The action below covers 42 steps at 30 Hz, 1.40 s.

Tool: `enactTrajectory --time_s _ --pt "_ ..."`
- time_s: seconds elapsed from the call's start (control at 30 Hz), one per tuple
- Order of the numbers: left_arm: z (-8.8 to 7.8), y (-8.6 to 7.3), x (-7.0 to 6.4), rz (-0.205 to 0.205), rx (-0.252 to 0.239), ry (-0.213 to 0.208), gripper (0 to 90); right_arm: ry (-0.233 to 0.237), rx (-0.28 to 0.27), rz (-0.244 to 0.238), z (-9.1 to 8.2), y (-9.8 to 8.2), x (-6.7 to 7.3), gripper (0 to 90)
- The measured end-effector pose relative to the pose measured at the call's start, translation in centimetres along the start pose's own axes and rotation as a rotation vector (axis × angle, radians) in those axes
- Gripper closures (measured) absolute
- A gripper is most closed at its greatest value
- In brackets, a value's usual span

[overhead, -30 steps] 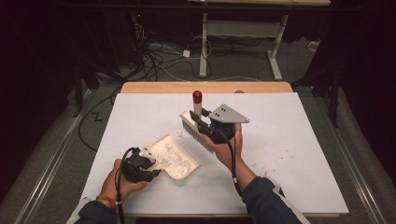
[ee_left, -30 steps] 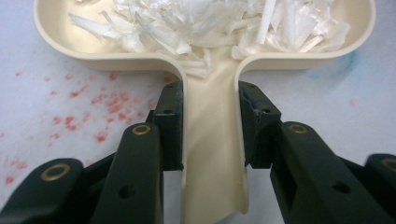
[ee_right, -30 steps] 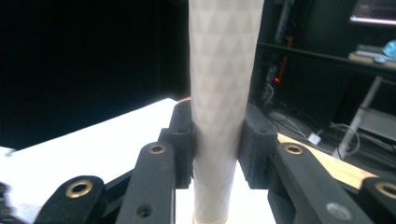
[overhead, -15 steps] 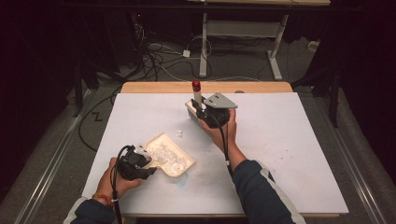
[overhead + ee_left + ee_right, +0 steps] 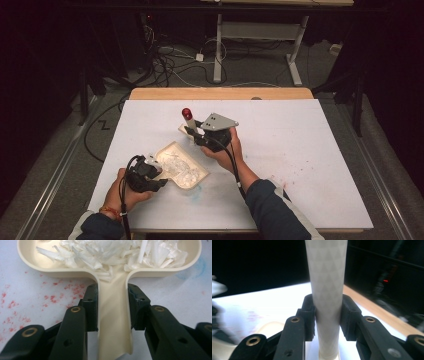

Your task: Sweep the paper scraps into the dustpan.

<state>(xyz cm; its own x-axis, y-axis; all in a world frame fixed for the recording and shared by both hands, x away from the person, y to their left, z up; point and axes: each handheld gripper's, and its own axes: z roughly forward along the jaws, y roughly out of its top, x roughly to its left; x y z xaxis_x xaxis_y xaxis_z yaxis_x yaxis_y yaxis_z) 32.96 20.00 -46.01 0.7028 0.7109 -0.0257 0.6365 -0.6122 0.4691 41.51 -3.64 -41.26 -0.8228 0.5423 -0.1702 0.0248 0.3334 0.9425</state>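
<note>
A cream dustpan (image 5: 182, 165) lies on the white table (image 5: 310, 150) at the near left, and white paper shreds (image 5: 105, 252) are heaped in its tray. My left gripper (image 5: 112, 307) is shut on the dustpan's handle (image 5: 113, 322), with a pad pressed to each side. In the high view the left gripper (image 5: 150, 175) sits at the pan's near-left end. My right gripper (image 5: 327, 315) is shut on the white handle of a brush (image 5: 327, 277). The brush (image 5: 188, 120) stands nearly upright with its red tip up, just beyond the pan's far edge, in the right gripper (image 5: 196, 134).
Faint red specks (image 5: 15, 302) and a blue smear (image 5: 195, 267) mark the tabletop. A wooden strip (image 5: 220, 93) runs along the table's far edge. Beyond it are floor cables (image 5: 170, 65) and a second table's legs (image 5: 295, 55).
The right hand has carried the brush left and a little lower, closer to the dustpan's far edge. The left hand and the dustpan have stayed put.
</note>
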Motion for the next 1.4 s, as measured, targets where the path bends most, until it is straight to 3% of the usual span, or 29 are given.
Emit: enactTrajectory --time_s 0.03,0.13,0.2,0.27,0.37,0.47,0.7,0.93,1.13,1.4 --pt "0.0 0.0 0.0 0.000 0.000 0.002 63.4 0.028 0.011 -0.015 -0.4 0.2 1.1 69.5" --pt "0.1 0.1 -0.1 0.006 0.010 0.002 63.4 0.034 0.021 -0.049 -0.8 0.2 2.1 69.5" --pt "0.2 0.1 -0.1 0.004 0.012 0.002 63.4 0.079 0.008 -0.054 -1.5 0.3 2.8 70.2" --pt "0.2 0.1 -0.2 0.002 0.010 0.008 63.4 0.089 0.004 -0.066 -2.2 0.6 3.4 70.5" --pt "0.2 0.1 -0.3 0.007 0.013 0.007 63.4 0.136 -0.030 -0.045 -3.6 1.3 3.8 70.7" --pt "0.2 0.1 -0.2 0.012 0.010 0.004 63.3 0.134 -0.036 -0.054 -4.3 1.7 3.9 70.7" --pt "-0.1 -0.1 -0.2 0.015 0.004 0.000 63.4 0.088 -0.052 -0.041 -6.5 2.3 2.7 70.6" --pt "-0.2 -0.4 -0.1 0.021 0.009 -0.001 63.4 0.048 -0.026 0.016 -7.9 2.0 1.4 70.6" --pt "-0.6 -1.1 -0.1 0.024 0.020 -0.001 63.4 -0.063 0.023 -0.017 -8.5 1.1 0.5 70.6" --pt "-1.6 -2.4 -1.1 0.041 0.037 -0.010 63.4 -0.140 0.091 -0.071 -9.3 -0.6 0.1 70.6"
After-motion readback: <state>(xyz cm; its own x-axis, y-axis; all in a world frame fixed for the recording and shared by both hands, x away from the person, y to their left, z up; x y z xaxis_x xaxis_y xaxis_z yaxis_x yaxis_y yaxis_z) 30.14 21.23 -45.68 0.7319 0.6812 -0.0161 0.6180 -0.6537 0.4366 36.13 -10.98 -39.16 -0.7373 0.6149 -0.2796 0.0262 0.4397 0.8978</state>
